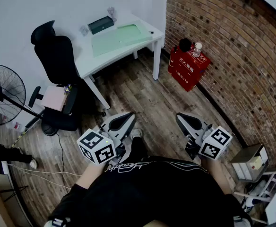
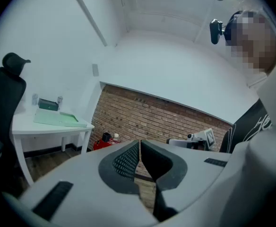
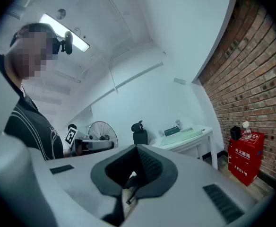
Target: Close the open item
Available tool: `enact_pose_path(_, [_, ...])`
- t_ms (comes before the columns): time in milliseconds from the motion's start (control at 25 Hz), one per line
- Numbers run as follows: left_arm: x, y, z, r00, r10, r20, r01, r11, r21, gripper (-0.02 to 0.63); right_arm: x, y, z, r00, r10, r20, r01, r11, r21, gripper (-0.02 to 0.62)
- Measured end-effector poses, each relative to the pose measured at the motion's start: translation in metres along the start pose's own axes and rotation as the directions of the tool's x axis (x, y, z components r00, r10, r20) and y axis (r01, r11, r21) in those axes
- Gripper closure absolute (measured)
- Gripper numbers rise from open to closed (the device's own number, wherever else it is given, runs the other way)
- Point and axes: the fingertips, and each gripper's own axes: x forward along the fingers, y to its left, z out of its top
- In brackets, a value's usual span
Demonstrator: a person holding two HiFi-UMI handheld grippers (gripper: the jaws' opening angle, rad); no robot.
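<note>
Left tool (image 1: 128, 117) and right tool (image 1: 182, 117) are closed, empty; desk items (image 1: 100, 24) indistinct.

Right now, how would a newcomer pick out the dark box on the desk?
Look to the white desk standing in the corner by the brick wall. At its back edge, behind the pale green mat, sits the dark green box, the only dark thing there, flanked by two small clear objects.
</note>
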Motion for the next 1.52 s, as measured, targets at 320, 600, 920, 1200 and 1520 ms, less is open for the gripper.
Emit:
enact_pose_path(320, [0.006,0.029,-0.014,0.999,0.044,-0.02,-0.045,0.998,-0.036,0.566,0.008,-0.019,-0.015,0.997,-0.067,-0.025,0.066,0.998,-0.009,0.592])
enact_pose_path(600, [0.023,0.066,-0.013,0.996,0.091,-0.025,-0.092,0.995,-0.043,0.564,0.018,-0.043,-0.019,0.988,-0.149,-0.029,0.148,0.989,-0.026,0.555])
enact_pose_path(920, [0.071,0.108,-0.007,0.995,0.073,-0.068,-0.074,0.997,-0.019,0.369,0.045,-0.097,-0.008,0.976,-0.219,-0.018,0.219,0.976,-0.003,0.413])
enact_pose_path(1200, [0.107,0.192,0.034,0.991,0.107,-0.077,-0.109,0.994,-0.019,0.333,0.117,-0.155,0.008,0.971,-0.234,-0.048,0.235,0.972,0.023,0.35])
enact_pose_path(1520, [0.131,0.304,0.085,0.984,0.17,-0.059,-0.172,0.985,-0.028,0.327,0.219,-0.214,0.035,0.966,-0.242,-0.087,0.244,0.97,0.011,0.311])
